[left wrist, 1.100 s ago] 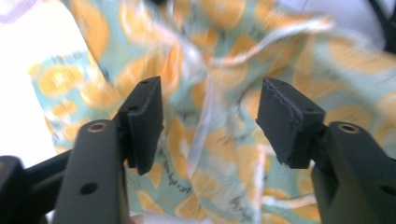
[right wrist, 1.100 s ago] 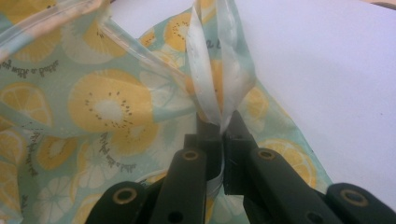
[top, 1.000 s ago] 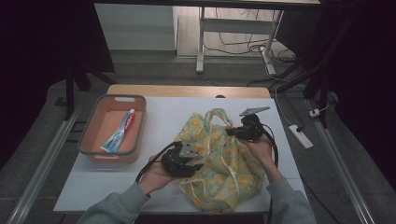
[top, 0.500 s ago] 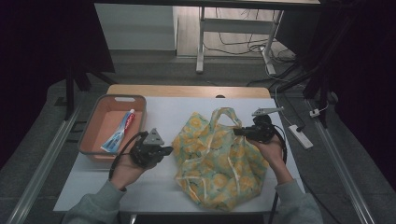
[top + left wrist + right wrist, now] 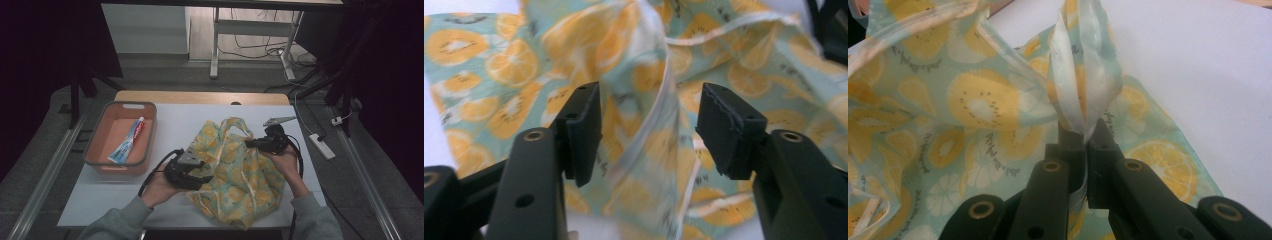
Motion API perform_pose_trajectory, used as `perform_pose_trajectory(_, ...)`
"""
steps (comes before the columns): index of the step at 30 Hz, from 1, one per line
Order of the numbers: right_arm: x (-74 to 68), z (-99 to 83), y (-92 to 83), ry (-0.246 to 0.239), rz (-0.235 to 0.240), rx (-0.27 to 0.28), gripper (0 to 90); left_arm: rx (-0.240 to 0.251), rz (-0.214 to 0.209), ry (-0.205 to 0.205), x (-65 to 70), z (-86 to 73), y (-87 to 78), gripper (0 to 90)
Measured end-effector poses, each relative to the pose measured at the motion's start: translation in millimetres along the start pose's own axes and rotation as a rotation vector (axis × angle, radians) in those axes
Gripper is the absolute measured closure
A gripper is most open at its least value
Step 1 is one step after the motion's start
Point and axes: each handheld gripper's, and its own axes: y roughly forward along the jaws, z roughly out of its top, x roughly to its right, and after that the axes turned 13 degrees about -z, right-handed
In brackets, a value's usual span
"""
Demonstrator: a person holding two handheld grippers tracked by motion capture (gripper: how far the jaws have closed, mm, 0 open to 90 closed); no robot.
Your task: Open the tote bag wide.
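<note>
A fabric bag (image 5: pixel 240 170) printed with yellow citrus slices on pale green lies crumpled on the white table (image 5: pixel 175 120). My right gripper (image 5: pixel 250 144) is shut on the bag's folded handle (image 5: pixel 1083 100) at its right upper side, lifting it a little. My left gripper (image 5: pixel 205 176) is at the bag's left edge, open, with a raised fold of the bag (image 5: pixel 649 125) standing between its two black pads (image 5: pixel 586 125) without being pinched. An orange tray (image 5: pixel 100 150) at the left holds a toothpaste tube (image 5: pixel 129 140).
A wooden strip (image 5: pixel 200 97) runs along the table's far edge. Metal rails (image 5: pixel 45 175) flank the table on both sides. A white power strip (image 5: pixel 322 146) lies on the floor at the right. Desk legs and cables (image 5: pixel 250 47) stand beyond the table.
My left gripper has come back right from near the tray to the bag's left edge. The right gripper has kept its hold on the handle.
</note>
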Motion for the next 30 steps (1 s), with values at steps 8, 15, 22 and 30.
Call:
perform_pose_trajectory(8,4.8,-1.3,-3.5,0.009,-0.006,0.008,87.2,-0.042,0.025,-0.024,-11.8,-11.2,-3.1,89.2)
perform_pose_trajectory(15,10.7,-2.0,-10.9,0.024,-0.016,0.027,87.2,-0.011,0.045,-0.061,-22.4,-25.1,-24.2,89.5)
perform_pose_trajectory(22,13.0,-2.7,-16.1,0.029,-0.008,0.036,87.2,-0.019,0.108,-0.125,-30.5,-51.0,-44.9,89.7)
perform_pose_trajectory(30,4.2,-5.0,-3.4,-0.020,0.040,-0.021,86.9,-0.039,0.116,-0.184,-34.4,-77.7,-52.8,89.7)
